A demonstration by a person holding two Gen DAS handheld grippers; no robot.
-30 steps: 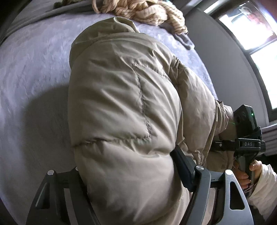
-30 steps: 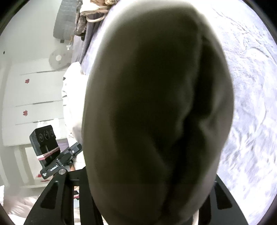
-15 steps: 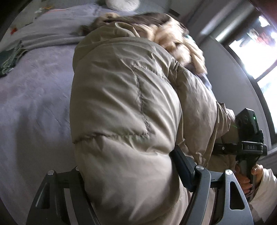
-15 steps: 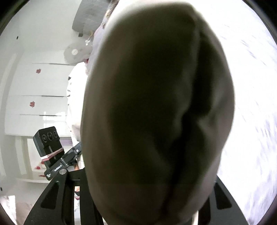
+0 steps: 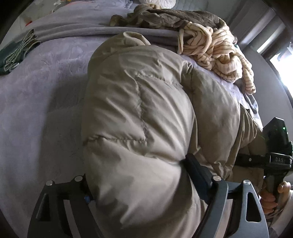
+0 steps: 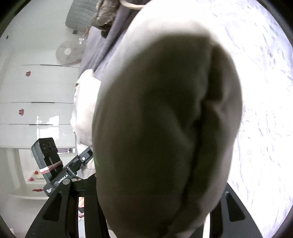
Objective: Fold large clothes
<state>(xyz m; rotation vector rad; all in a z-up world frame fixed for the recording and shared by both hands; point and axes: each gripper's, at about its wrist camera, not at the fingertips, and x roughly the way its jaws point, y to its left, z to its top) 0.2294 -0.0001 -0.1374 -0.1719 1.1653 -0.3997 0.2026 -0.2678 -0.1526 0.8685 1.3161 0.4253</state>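
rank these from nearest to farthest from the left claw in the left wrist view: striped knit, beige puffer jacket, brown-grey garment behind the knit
1. beige puffer jacket: between the left claw fingers, which are opening.
2. striped knit: upper right, past the jacket on the bed.
3. brown-grey garment: top, behind the knit.

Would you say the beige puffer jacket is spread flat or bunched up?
Bunched up: the puffer jacket bulges in a thick bundle above the purple bedcover.

light: window point(image 5: 282, 55) glare | bedspread point(image 6: 265, 91) overexposed | edges: fisheye-warped
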